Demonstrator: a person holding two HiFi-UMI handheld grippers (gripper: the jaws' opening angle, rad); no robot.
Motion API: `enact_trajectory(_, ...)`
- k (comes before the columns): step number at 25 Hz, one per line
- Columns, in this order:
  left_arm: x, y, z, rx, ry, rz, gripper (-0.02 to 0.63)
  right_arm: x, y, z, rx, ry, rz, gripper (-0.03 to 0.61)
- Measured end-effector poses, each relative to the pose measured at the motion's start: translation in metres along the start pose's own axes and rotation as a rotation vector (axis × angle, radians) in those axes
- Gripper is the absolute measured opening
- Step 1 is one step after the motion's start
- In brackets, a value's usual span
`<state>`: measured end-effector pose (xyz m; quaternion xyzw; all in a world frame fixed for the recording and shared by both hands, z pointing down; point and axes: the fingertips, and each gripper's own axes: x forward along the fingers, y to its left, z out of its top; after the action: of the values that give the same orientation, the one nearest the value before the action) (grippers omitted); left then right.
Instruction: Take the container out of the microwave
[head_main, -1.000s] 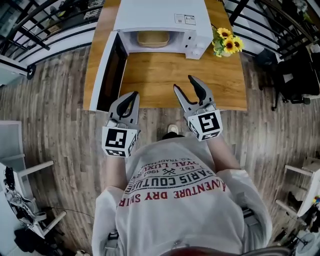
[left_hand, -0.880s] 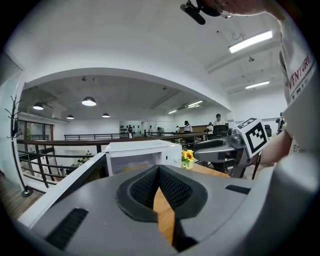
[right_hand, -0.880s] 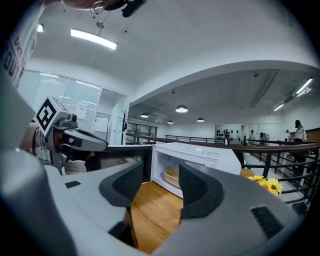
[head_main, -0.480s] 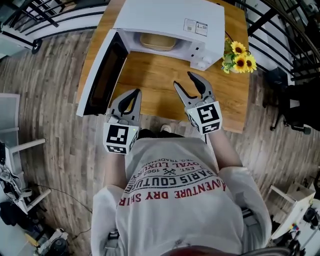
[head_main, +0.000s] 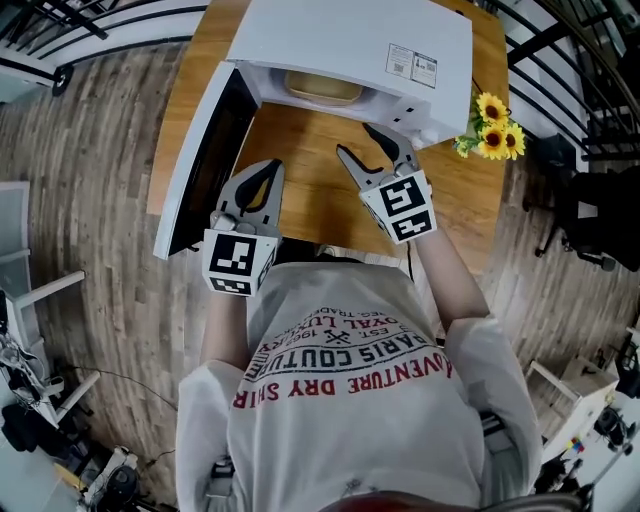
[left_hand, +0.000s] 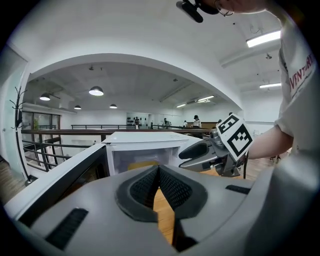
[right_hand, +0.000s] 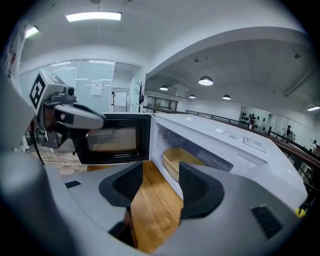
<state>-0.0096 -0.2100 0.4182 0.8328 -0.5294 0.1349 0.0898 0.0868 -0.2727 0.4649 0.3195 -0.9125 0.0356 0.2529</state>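
Note:
The white microwave stands on the wooden table with its door swung open to the left. Inside lies a shallow tan container, also seen in the right gripper view as a tan container behind the opening. My right gripper is open just in front of the opening, with nothing between its fingers. My left gripper is shut and empty, farther back over the table beside the open door. In the right gripper view my right gripper points at the cavity.
A small bunch of sunflowers stands on the table right of the microwave. The open door juts out past the table's left front corner. Wooden floor and black railings surround the table.
My right gripper has moved forward, from mid-table to just before the microwave opening, staying open. The left gripper has kept its place beside the door. The person has stepped closer.

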Motion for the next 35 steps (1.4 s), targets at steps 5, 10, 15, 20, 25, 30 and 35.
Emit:
enact_trajectory(5, 0.016, 0.02, 0.003, 0.011, -0.002, -0.046, 0.014, 0.045, -0.006, -0.011, -0.1, 0.13, 0.026, 0.225)
enact_trajectory(10, 0.027, 0.035, 0.005, -0.001, -0.028, -0.079, 0.014, 0.091, -0.01, -0.026, -0.246, 0.26, 0.051, 0.227)
enact_trajectory(15, 0.029, 0.041, 0.003, 0.009, -0.036, -0.114, 0.014, 0.125, -0.016, -0.036, -0.338, 0.36, 0.067, 0.225)
enact_trajectory(20, 0.03, 0.048, -0.004, -0.009, -0.02, -0.109, 0.014, 0.15, -0.019, -0.049, -0.372, 0.467, 0.103, 0.215)
enact_trajectory(25, 0.029, 0.046, -0.008, -0.024, -0.014, -0.112, 0.014, 0.164, -0.025, -0.063, -0.45, 0.561, 0.119, 0.174)
enact_trajectory(30, 0.025, 0.044, -0.017, -0.029, 0.006, -0.11, 0.014, 0.167, -0.034, -0.066, -0.556, 0.576, 0.087, 0.055)
enact_trajectory(35, 0.019, 0.043, -0.019, -0.035, 0.008, -0.1, 0.014, 0.163, -0.031, -0.067, -0.571, 0.57, 0.097, 0.044)
